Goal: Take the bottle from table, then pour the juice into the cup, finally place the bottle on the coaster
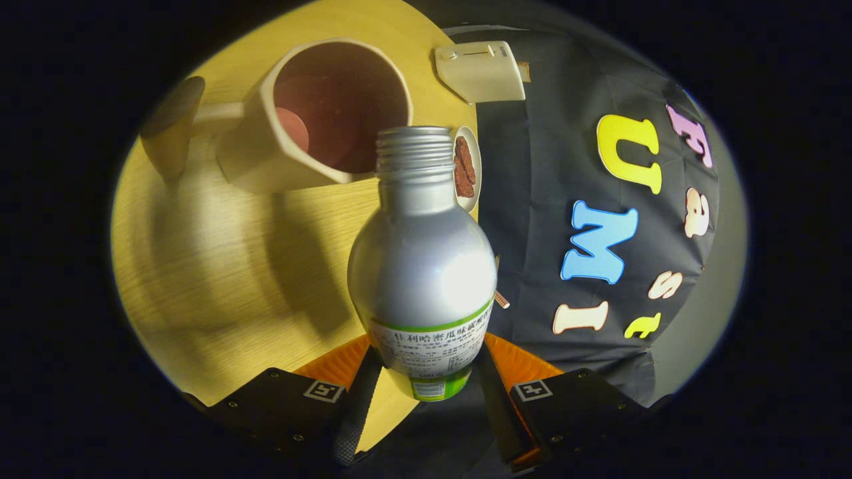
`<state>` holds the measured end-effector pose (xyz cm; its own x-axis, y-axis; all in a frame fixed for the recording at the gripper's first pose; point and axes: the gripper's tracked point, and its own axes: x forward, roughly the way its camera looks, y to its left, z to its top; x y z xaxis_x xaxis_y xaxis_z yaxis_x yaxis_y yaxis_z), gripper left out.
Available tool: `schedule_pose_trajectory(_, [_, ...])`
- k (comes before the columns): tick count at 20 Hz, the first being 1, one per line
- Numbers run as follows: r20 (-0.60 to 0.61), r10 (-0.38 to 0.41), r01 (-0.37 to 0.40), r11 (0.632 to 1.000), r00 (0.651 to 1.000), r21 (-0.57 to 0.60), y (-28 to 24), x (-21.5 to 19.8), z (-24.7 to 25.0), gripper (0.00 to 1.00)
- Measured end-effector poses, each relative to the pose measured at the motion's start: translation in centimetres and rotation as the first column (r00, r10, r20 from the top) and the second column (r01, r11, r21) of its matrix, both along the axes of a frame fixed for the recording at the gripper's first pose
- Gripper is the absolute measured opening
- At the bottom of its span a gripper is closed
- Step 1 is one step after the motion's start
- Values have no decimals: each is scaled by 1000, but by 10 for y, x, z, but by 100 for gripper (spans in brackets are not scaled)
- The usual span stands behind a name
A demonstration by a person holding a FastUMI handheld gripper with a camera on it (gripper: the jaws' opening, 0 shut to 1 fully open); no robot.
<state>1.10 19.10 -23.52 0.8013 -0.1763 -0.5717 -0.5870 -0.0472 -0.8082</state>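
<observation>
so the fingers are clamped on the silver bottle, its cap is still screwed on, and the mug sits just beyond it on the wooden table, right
Not quite: the cap is off. The gripper view shows the bottle's bare threaded neck with an open mouth. The rest holds: the gripper has both fingers pressed on the bottle's lower body, and the mug sits just beyond it on the wooden table.

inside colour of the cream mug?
Reddish brown inside the cream faceted mug, clearest in the gripper view, beyond the silver metal bottle the gripper clamps.
</observation>
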Motion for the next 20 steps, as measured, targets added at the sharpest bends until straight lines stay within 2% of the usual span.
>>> schedule_pose_trajectory(20, [-11,59,-60,983,998,-175,-7,2,14,77])
